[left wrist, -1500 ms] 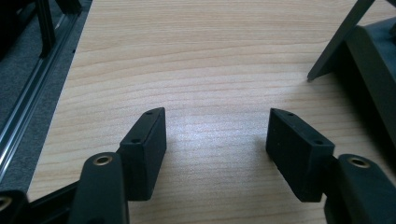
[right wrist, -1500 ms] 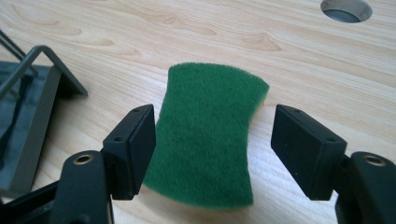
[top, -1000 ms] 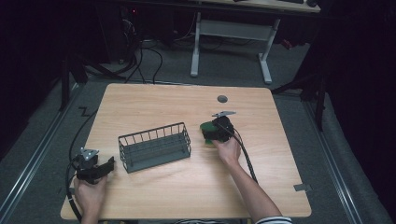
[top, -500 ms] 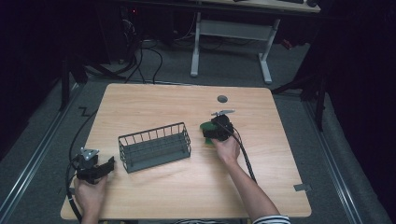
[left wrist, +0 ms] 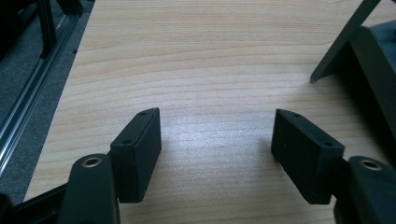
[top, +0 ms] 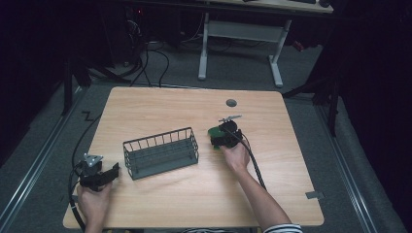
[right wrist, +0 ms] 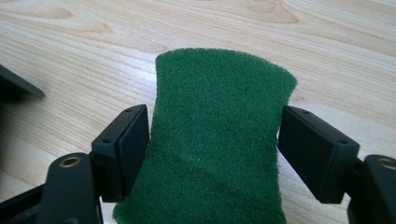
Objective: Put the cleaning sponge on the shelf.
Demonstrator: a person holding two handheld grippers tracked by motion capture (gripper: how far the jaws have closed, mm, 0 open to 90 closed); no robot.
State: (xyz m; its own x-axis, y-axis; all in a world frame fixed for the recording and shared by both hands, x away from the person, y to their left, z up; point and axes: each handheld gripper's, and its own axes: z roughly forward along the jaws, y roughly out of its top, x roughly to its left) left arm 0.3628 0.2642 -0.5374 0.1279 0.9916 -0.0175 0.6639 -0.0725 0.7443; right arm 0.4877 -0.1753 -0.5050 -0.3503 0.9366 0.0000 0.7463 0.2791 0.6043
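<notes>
The right gripper (top: 219, 137) sits just right of the frame's centre in the high view, its jaws closed against the two sides of a green pad (right wrist: 212, 140), which bows slightly between them. In the right gripper view the pad fills the lower middle, over the wooden table (top: 160, 104). The left gripper (left wrist: 216, 149) rests at the lower left of the high view, jaws spread wide over bare wood. A dark wire basket (top: 162, 153) stands between the two grippers.
</notes>
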